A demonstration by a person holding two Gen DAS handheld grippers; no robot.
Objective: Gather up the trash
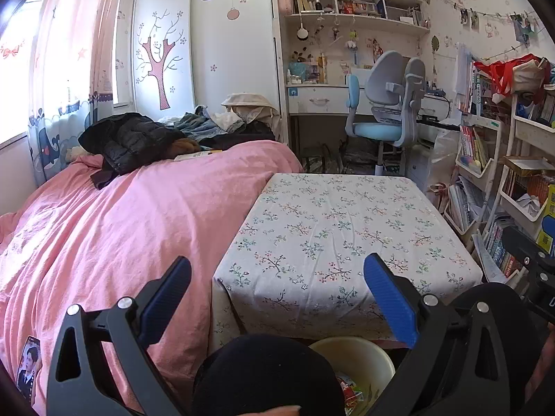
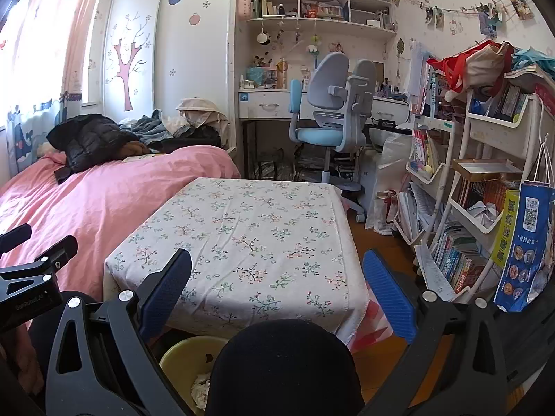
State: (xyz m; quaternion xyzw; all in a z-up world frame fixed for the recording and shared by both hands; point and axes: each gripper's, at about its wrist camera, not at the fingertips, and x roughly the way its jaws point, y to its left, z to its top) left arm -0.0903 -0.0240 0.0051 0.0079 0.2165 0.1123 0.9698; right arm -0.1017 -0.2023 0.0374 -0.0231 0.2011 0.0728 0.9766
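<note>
Nearest the cameras, the left claw (image 1: 277, 298) and the right claw (image 2: 277, 294) both stood wide and held nothing, their blue pads well apart. Just below them, between the person's dark knees, sat the yellow bin (image 1: 360, 357), tucked against the near edge of the worktop (image 1: 333, 228); wrappers (image 1: 350, 391) lay inside it in the left view, and crumpled paper (image 2: 201, 386) showed in the right view. Beyond the bin, the flowered cloth over the worktop looked bare from near edge to far edge, so the collecting seemed largely done there, or the remaining trash lay out of view. To the left, the pink bed (image 1: 121, 228) carried a phone (image 1: 29, 367) close by and a dark jacket (image 1: 128, 142) farther off, neither of them trash. Doing this step well probably meant scanning the bed, the floor and the right-hand shelves (image 2: 478, 180) before committing either claw, keeping the jaws wide until a piece was centred between the pads, and carrying it straight down over the bin's mouth.
</note>
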